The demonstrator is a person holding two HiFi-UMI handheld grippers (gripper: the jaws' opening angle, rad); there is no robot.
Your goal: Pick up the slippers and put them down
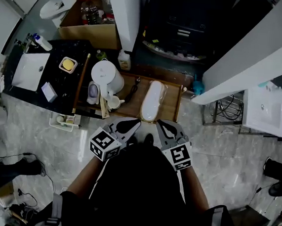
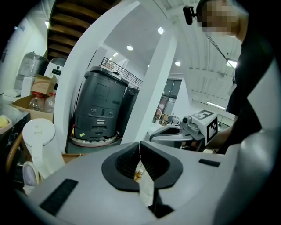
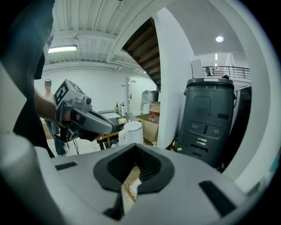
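Grey marble-look floor (image 1: 216,157) all round, and the person stands right at the near edge of a low wooden bench (image 1: 174,106).

Closest in, both tongs are tucked up against the chest. The left gripper (image 1: 133,126) has its jaws pressed together with nothing between them, and it's the same for the right gripper (image 1: 160,125). Each gripper view shows just a thin seam where the pads meet. So nobody's holding anything yet.

The slippers (image 1: 152,100) lie straight ahead, about mid-bench. They look like a white pair stacked or bagged, with the long side running from the near edge to the far edge. A white kettle (image 1: 105,76) sits at the bench's left end with a small cup (image 1: 113,102) by the near left corner.

If it were me, I'd open the jaws wide first and then tip the tongs down. I'd come in along the slippers' length and pinch across the narrow width, so they don't fold or slide apart. Keep the left one clear of the cup and kettle.

Further back there's a dark grey machine (image 1: 181,32) between white pillars, and a cardboard box (image 1: 89,30) off to the left.

Writing-wise there's nothing I can read. There are black-and-white squares on the marker cubes (image 1: 103,146), a tiny yellow sticker on the machine, and some print on the box, all too small.
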